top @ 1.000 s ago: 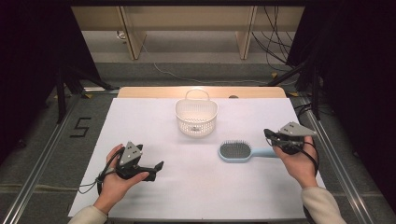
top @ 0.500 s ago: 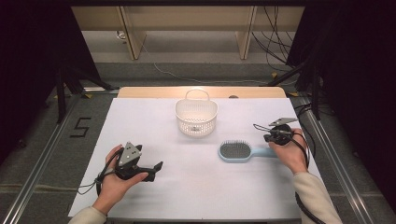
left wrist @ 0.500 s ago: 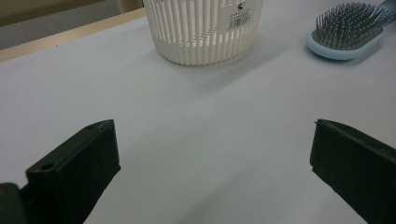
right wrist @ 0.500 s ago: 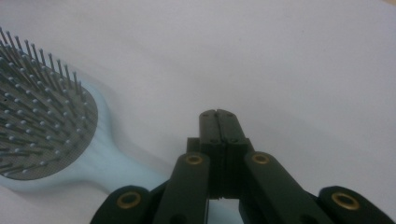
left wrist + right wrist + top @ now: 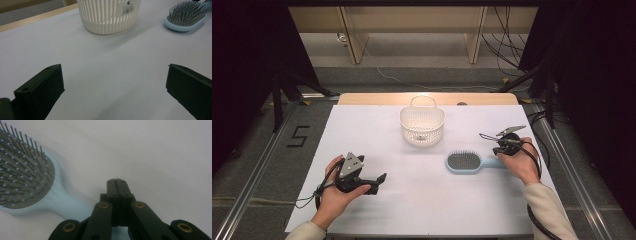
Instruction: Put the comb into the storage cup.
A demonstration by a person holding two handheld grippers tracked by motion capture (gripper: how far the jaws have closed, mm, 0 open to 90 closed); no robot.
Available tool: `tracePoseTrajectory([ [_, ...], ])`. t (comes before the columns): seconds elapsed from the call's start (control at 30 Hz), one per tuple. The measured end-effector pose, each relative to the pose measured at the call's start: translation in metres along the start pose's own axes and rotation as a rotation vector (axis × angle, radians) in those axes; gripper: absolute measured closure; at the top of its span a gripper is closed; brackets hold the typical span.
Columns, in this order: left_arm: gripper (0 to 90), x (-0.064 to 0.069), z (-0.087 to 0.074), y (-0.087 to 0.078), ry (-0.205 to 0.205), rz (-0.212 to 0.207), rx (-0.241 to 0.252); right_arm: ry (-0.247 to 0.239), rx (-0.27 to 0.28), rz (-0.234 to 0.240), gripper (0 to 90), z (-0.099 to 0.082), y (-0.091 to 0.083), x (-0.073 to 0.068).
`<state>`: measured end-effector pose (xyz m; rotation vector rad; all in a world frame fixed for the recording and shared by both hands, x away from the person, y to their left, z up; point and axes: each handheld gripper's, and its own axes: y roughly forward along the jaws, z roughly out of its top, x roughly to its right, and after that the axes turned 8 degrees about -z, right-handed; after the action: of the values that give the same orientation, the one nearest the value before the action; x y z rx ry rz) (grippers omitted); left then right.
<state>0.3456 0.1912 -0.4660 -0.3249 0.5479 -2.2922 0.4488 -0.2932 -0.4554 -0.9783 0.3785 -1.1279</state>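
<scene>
Hairbrush (image 5: 465, 162), light blue, lies bristles up on white worktop (image 5: 422, 210), near the white basket (image 5: 422, 126). Right tongs (image 5: 116, 182) clenched w/ nothing between, right above brush handle. Left tongs (image 5: 112, 87) released, low over bare worktop, well apart from brush.

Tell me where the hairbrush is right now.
In the high view the hairbrush lies bristles-up on the table's right half, in front of the basket, its handle toward the right gripper.

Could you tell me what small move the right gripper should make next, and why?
Probably open its jaws. The right gripper is shut with nothing between them, poised over the handle of the blue hairbrush, which lies flat on the white table near the basket.
</scene>
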Motion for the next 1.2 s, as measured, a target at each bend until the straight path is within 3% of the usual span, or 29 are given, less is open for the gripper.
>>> tracePoseTrajectory([
  [0.77, 0.9, 0.000, 0.000, 0.001, -0.001, -0.001, -0.001, -0.020, -0.080, 0.010, 90.0, 0.000, 0.002, -0.003],
  [1.0, 1.0, 0.000, 0.000, 0.001, 0.002, -0.002, -0.002, -0.028, -0.128, 0.025, 90.0, -0.001, 0.000, -0.005],
  [1.2, 1.0, 0.000, 0.000, 0.001, 0.002, -0.002, -0.003, -0.067, -0.198, 0.046, 90.0, -0.002, -0.004, -0.011],
])
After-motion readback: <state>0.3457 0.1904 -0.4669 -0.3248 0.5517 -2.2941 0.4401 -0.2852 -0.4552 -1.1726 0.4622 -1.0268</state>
